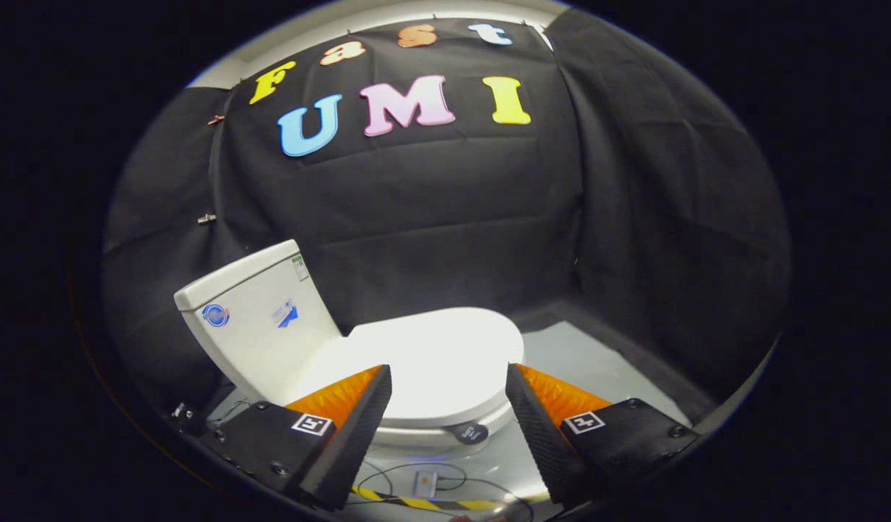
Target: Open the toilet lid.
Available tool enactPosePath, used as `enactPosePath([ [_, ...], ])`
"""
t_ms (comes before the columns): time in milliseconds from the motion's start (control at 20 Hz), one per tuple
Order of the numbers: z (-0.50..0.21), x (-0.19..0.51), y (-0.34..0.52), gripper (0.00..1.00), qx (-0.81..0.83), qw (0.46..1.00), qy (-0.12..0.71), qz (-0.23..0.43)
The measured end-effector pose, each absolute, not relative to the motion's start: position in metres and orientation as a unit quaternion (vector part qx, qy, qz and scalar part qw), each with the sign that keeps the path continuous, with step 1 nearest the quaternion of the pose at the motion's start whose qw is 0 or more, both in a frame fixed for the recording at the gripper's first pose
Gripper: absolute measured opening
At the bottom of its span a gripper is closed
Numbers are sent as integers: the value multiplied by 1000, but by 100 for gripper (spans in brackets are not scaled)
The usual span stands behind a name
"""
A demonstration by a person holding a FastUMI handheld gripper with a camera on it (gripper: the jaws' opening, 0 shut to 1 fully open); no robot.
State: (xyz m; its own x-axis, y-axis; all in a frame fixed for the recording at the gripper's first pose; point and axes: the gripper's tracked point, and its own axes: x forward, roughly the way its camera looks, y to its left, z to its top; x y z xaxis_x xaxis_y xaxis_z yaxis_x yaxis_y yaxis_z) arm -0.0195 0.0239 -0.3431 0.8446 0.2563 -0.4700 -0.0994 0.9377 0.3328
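A white toilet stands on the floor just ahead of my fingers, seen from its side. Its lid [438,355] lies flat and closed over the bowl. The cistern [260,319] rises at the left end, and the lid's rounded front end points right. My gripper [449,384] is open, hovering above the near side of the lid. The left finger [358,428] and right finger [539,428] stand wide apart with nothing between them, and neither touches the lid. A small dark round tag [470,433] sits on the bowl's near rim below the lid.
Black cloth walls close in behind and to the right of the toilet. Pale floor [597,362] shows to the right of the bowl. Below my fingers lie a small grey box [425,482] with thin cables and a yellow-black striped tape [431,502].
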Motion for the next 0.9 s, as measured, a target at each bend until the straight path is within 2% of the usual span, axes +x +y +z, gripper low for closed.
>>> enactPosePath([
  [250,-410,-24,27,99,256,889,365,105],
  [500,-473,-32,23,99,371,803,458,86],
  [750,-513,-20,22,99,458,738,490,70],
  [900,-525,-10,27,98,471,726,496,71],
])
